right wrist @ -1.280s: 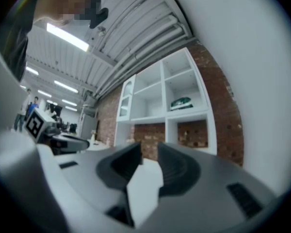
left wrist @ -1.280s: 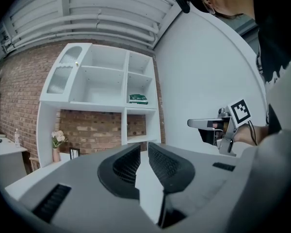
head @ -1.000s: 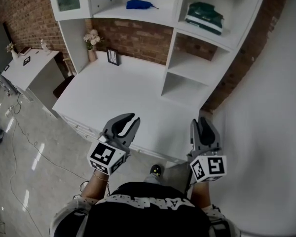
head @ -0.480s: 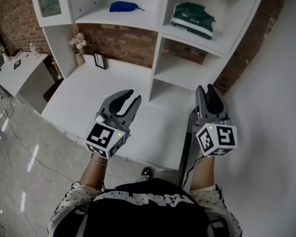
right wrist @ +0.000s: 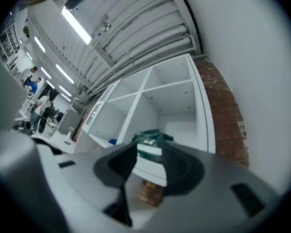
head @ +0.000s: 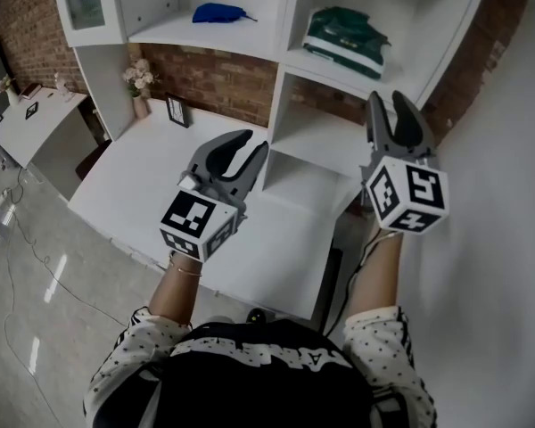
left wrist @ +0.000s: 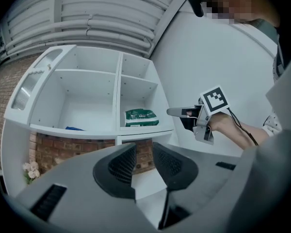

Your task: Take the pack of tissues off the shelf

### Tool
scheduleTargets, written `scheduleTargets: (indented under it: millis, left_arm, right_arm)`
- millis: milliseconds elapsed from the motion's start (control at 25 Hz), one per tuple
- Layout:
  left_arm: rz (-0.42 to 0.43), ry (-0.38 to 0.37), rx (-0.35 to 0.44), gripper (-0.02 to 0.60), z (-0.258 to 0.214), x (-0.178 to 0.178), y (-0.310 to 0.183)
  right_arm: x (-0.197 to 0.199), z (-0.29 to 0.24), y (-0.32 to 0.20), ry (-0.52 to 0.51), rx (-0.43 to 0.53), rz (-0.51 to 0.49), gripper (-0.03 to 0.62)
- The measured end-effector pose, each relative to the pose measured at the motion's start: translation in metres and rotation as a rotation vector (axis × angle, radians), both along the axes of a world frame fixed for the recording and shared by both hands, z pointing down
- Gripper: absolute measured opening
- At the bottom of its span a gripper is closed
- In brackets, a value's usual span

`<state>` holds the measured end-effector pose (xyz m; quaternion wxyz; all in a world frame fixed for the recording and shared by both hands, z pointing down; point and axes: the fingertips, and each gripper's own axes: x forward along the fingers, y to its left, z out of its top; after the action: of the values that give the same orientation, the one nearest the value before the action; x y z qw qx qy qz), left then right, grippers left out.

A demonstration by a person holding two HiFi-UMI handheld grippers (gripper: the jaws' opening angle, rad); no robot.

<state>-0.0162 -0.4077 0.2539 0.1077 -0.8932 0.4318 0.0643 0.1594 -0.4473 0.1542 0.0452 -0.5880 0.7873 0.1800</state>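
The green pack of tissues [head: 343, 38] lies on the upper right shelf of the white shelf unit [head: 285, 56]. My right gripper [head: 386, 98] is raised just below and right of it, apart from it, jaws opening with nothing between them. In the right gripper view the pack [right wrist: 150, 143] shows beyond the gap of my right gripper [right wrist: 150, 161]. My left gripper [head: 252, 143] hovers lower, over the desk, jaws opening and empty. In the left gripper view, past my left gripper [left wrist: 144, 161], I see the pack [left wrist: 141, 117] and the right gripper [left wrist: 177, 112] beside it.
A blue object [head: 218, 12] lies on the upper left shelf. On the white desk [head: 250, 230] stand a picture frame [head: 176, 110] and a flower vase [head: 141, 78] against the brick wall. A white side table [head: 31, 114] is at far left.
Both grippers have risen from the desk's front edge toward the shelves, the right one higher. Both pairs of jaws stand wider than before.
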Motion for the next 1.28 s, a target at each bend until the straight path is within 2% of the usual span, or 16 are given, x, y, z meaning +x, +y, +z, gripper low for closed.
scheduleTargets:
  millis: [280, 600, 840, 1080, 1280]
  left_arm:
    - [0.021, 0.005, 0.017, 0.126, -0.012, 0.000, -0.018]
    - [0.062, 0.015, 0.054, 0.126, -0.036, -0.002, -0.042]
    - [0.082, 0.018, 0.078, 0.126, -0.046, -0.005, -0.051]
    - [0.098, -0.030, 0.106, 0.126, -0.059, 0.005, -0.067]
    - [0.113, -0.071, 0.120, 0.138, -0.079, 0.019, -0.086]
  right_arm:
    - [0.002, -0.021, -0.043, 0.027, -0.016, 0.056, 0.172]
    - [0.005, -0.017, -0.084, 0.051, -0.121, 0.102, 0.172]
    - [0.011, -0.016, -0.102, 0.103, -0.174, 0.179, 0.170]
    - [0.013, -0.011, -0.105, 0.117, -0.188, 0.174, 0.075]
    - [0.013, -0.011, -0.101, 0.096, -0.180, 0.114, 0.044]
